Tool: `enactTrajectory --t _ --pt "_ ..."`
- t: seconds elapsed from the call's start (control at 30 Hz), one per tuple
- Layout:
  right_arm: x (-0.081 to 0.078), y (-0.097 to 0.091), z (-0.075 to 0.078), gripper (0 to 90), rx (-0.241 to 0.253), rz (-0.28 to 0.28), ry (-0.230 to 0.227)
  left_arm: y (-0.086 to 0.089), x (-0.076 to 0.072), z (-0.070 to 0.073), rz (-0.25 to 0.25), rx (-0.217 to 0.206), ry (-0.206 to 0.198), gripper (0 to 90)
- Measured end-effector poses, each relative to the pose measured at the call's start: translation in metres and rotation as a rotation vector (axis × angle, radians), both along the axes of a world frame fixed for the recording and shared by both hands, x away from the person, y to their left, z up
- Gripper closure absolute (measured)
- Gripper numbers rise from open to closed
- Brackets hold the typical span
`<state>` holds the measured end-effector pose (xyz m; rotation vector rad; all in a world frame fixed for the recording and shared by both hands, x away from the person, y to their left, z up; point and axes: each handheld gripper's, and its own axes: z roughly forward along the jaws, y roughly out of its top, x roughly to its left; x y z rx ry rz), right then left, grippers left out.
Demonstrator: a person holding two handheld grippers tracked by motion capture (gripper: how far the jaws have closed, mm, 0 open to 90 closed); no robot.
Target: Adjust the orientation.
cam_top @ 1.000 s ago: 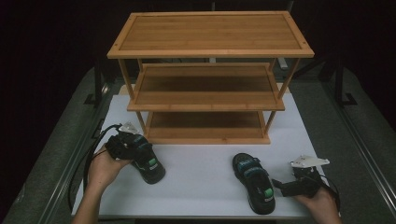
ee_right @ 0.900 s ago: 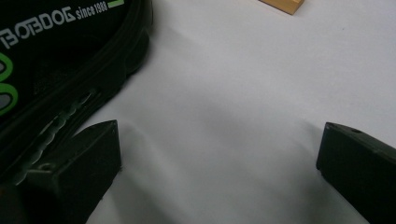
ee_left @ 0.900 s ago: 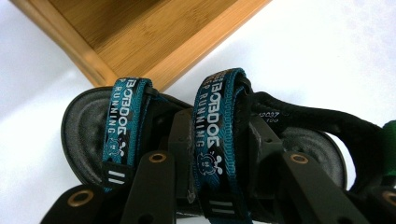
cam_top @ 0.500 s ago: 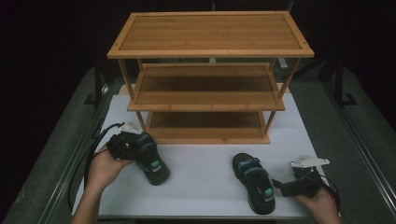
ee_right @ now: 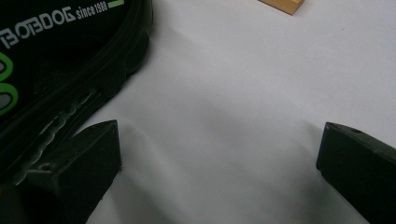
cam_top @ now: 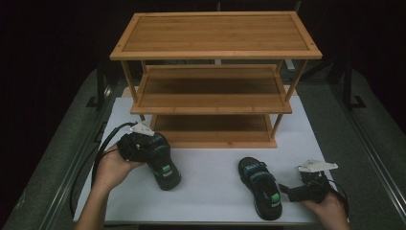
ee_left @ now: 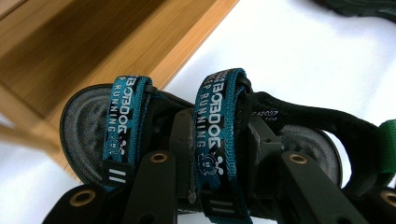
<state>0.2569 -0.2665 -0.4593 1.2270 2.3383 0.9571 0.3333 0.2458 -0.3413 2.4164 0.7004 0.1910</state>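
Note:
A black sandal with teal straps [cam_top: 163, 163] lies on the white mat [cam_top: 210, 158] at the left, in front of the bamboo rack [cam_top: 215, 33]. My left gripper [cam_top: 151, 149] is shut on it. In the left gripper view the gripper [ee_left: 219, 161] has one jaw on each side of the sandal's middle teal strap [ee_left: 215, 121]. A second, matching sandal [cam_top: 262, 188] lies at the front right. My right gripper [cam_top: 286, 192] sits just to its right, low over the mat. In the right gripper view that gripper [ee_right: 219, 144] is wide open over bare mat, with the sandal's sole edge [ee_right: 70, 65] by one jaw.
The three-tier bamboo rack stands at the back of the mat, and its lowest shelf [cam_top: 210, 125] is just behind the left sandal. A corner of the rack's base [ee_right: 282, 4] shows ahead of the right gripper. Cables [cam_top: 98, 153] trail off the mat's left side.
My left gripper and its sandal have shifted slightly right and toward the rack. The right gripper and the right sandal have stayed put.

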Motion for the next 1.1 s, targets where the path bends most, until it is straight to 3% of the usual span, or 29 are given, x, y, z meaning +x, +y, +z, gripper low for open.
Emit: enactTrajectory --t 0.17,0.4,0.63,1.1 --pt "0.000 0.000 0.000 0.0 0.000 0.000 0.000 -0.010 0.001 0.001 -0.056 -0.012 0.003 68.7" --pt "0.000 0.000 0.000 0.0 0.000 0.000 -0.001 -0.026 0.002 -0.001 -0.135 0.013 0.008 68.7" --pt "0.000 0.000 0.000 0.0 0.001 0.000 -0.003 -0.036 0.004 -0.001 -0.172 0.007 0.004 68.7" --pt "-0.001 0.000 -0.001 0.0 0.000 -0.001 -0.013 -0.065 0.009 -0.010 -0.292 0.008 0.017 68.7"
